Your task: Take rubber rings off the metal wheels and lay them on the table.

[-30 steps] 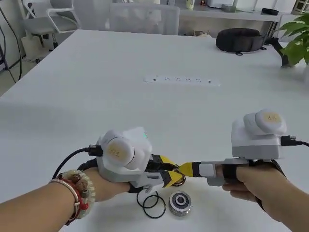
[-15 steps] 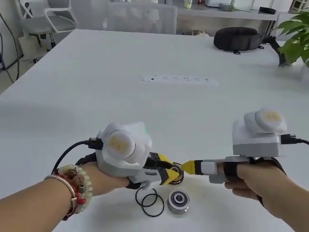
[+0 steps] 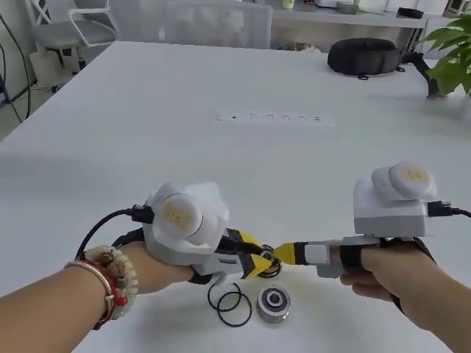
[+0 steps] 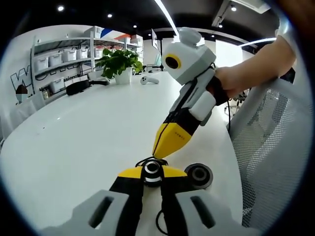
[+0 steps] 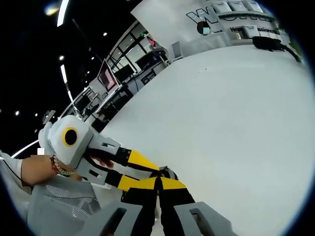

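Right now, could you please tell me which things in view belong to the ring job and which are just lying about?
In the job: left tool, right tool, metal wheel in the left tool's jaws, second wheel on the table, two rubber rings beside it.
Lying about: power strip, black round object, plant, chair.

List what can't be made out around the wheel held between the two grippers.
- Head view: the held wheel is mostly covered by yellow jaw tips; whether it carries a ring is unclear.
- Right gripper view: the right gripper has its jaws shut, hiding what, if anything, they pinch.
- Left gripper view: the loose rubber rings sit mostly behind the left gripper.
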A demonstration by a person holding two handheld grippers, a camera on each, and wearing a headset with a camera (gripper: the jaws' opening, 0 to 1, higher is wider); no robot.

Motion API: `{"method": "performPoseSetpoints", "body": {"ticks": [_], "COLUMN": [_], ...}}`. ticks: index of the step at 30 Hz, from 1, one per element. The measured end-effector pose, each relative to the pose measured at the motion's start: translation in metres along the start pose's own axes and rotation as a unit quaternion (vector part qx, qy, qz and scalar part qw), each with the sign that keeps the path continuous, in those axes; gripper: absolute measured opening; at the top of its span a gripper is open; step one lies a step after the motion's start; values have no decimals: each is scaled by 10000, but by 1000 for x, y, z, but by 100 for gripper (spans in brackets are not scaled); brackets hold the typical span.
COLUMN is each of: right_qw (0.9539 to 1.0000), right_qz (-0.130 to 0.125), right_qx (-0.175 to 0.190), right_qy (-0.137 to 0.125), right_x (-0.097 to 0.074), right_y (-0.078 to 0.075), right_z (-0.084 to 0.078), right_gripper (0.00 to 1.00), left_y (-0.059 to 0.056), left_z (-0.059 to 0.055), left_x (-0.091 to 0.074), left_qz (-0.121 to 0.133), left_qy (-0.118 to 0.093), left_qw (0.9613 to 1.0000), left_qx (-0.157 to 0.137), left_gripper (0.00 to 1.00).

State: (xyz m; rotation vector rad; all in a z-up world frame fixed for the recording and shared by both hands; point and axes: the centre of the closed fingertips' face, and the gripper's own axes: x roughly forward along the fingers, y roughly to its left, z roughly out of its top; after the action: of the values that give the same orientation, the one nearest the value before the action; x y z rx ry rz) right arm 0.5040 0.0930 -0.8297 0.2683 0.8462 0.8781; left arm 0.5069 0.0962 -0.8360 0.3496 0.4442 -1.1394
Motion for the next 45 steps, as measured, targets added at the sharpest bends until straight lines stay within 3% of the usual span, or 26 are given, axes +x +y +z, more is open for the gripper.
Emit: {"method": "performPoseSetpoints", "body": {"ticks": [2,4,5,6,7,9,14,22,29,33,39,45], "right_qw": [10000,9986,9966,9986,9993,9996,9998,9997,9997,9997,9995,9995], "right_qz": [76,439,649,410,97,243,-73,-118,-117,-133,-118,-69], "right_qx": [3,39,288,233,-220,13,186,236,198,216,278,290], "right_qy": [-14,-280,-428,-249,-284,-163,-60,8,2,-28,-85,-125], "right_x": [0,0,-3,-3,-1,0,-2,-2,-3,-3,-7,-6], "right_y": [3,15,26,20,11,15,-2,-6,-8,-8,-10,-7], "right_z": [1,11,20,14,13,9,1,-1,1,2,5,7], "right_gripper": [0,0,0,0,0,0,0,0,0,0,0,0], "left_y": [0,0,0,1,1,1,0,0,-5,-7,-10,-22], "left_z": [0,0,0,0,1,1,2,1,4,13,29,46], "left_x": [0,0,0,0,0,0,1,1,-2,-7,-12,-17], "left_qz": [-1,-5,-3,15,12,19,37,54,-100,-117,-195,-407], "left_qy": [-17,-32,-37,-40,-42,-44,22,157,229,176,-4,-157], "left_qw": [10000,10000,10000,10000,10000,10000,10000,9998,9994,9991,9994,9987], "left_qx": [-5,-8,-9,-19,-28,-23,-9,58,235,375,292,260], "left_gripper": [7,7,7,7,7,7,7,7,12,15,21,31]}}
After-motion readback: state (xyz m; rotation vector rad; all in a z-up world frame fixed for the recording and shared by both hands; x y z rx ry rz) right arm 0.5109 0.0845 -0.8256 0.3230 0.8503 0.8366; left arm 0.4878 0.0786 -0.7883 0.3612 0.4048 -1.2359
